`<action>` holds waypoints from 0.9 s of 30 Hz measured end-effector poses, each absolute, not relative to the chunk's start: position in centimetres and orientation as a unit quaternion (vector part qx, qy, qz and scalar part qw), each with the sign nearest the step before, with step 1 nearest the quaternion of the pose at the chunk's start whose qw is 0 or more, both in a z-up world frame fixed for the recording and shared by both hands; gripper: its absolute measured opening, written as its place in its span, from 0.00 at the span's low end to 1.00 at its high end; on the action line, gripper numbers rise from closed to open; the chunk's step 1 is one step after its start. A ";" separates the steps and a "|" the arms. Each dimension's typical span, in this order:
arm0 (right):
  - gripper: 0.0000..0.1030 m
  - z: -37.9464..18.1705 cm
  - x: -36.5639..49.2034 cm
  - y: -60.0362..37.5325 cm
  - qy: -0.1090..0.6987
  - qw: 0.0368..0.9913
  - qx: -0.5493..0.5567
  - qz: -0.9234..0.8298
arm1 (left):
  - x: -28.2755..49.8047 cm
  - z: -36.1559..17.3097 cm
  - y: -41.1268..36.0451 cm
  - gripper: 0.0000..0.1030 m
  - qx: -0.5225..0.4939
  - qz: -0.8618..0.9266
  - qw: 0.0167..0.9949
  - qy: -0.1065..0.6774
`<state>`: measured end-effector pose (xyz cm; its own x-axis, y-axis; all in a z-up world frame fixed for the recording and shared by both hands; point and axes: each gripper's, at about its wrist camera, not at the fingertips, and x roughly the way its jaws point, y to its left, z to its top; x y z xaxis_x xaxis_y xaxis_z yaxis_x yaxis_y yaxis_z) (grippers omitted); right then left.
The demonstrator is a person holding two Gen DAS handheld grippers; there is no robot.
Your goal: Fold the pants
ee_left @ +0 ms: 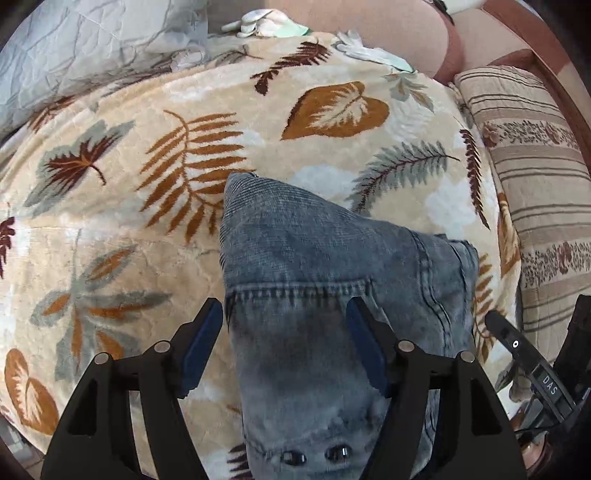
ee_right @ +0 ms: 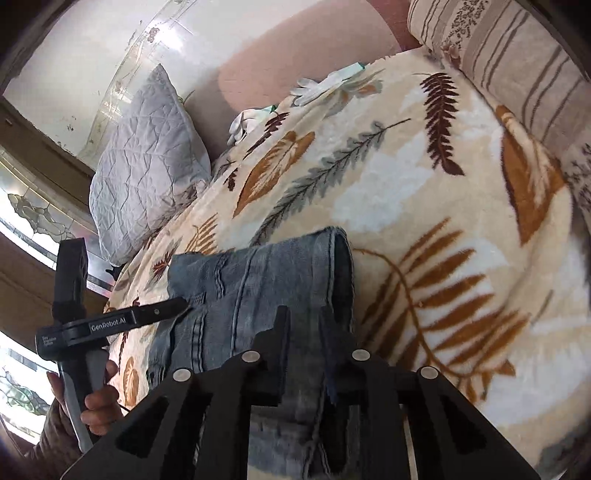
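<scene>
The folded blue jeans (ee_left: 314, 251) (ee_right: 258, 280) lie as a thick bundle on a leaf-patterned blanket (ee_left: 184, 110) (ee_right: 443, 221). My left gripper (ee_left: 284, 310) hangs open just above the near part of the bundle. Its jaws stand wide, one by the bundle's left edge and one over the denim. My right gripper (ee_right: 303, 317) is over the other side of the jeans, its jaws a narrow gap apart. Denim shows in that gap, and the pads do not press on it. In the right wrist view, a hand (ee_right: 99, 398) holds the left gripper's handle.
A grey quilted pillow (ee_left: 74, 55) (ee_right: 147, 166) leans at the blanket's far left. White gloves (ee_left: 258, 22) (ee_right: 321, 85) lie at the far edge by the pink sofa back (ee_left: 369, 29). A striped cushion (ee_left: 535, 166) (ee_right: 498, 55) borders the right side.
</scene>
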<state>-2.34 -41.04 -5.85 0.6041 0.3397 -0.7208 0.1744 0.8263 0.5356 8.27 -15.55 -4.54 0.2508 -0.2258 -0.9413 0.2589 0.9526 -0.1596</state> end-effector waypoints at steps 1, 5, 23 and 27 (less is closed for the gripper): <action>0.26 -5.8 -3.1 -41.1 0.446 0.846 0.290 0.046 | 7.8 -4.1 -15.4 0.67 0.019 -0.152 0.794 0.589; 0.41 -6.1 -5.7 -41.2 0.450 0.840 0.301 0.044 | 5.4 -2.8 -13.9 0.67 0.013 -0.170 0.793 0.584; 0.26 -8.4 -8.8 -37.4 0.499 0.849 0.172 0.031 | -1.6 -7.3 -13.4 0.84 -0.017 -0.202 0.757 0.622; 0.32 -7.2 -9.6 -38.7 0.481 0.849 0.218 0.030 | -1.9 -6.7 -13.2 0.84 0.001 -0.202 0.766 0.610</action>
